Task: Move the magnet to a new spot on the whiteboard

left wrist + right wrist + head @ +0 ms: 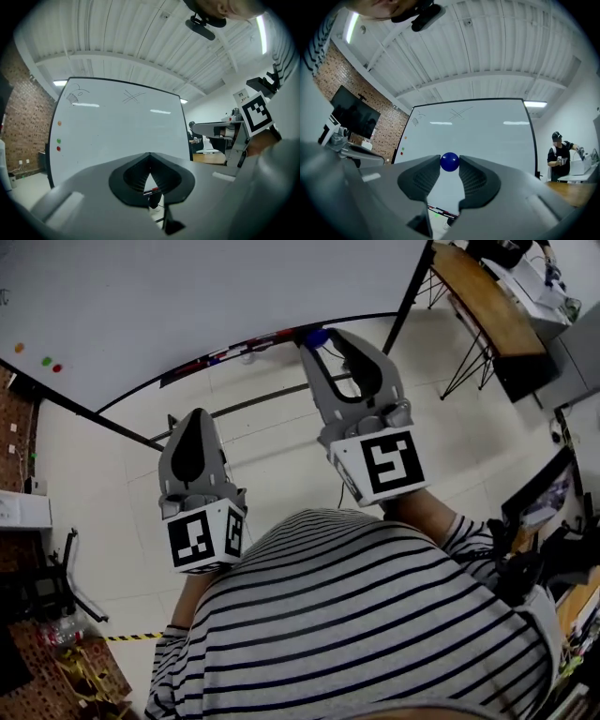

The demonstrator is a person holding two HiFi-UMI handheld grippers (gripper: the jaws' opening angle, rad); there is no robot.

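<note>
A blue ball-shaped magnet sits between the tips of my right gripper, whose jaws are shut on it. In the head view that gripper is raised toward the lower edge of the whiteboard, the blue magnet at its tip and off the board. My left gripper hangs lower and to the left, jaws shut and empty. Orange, green and red magnets stick in a column near the board's left edge.
The whiteboard's marker tray runs along its bottom edge, on a black wheeled frame. A wooden desk stands at the right. A person stands far to the right, behind the board's line. Brick wall with a screen lies left.
</note>
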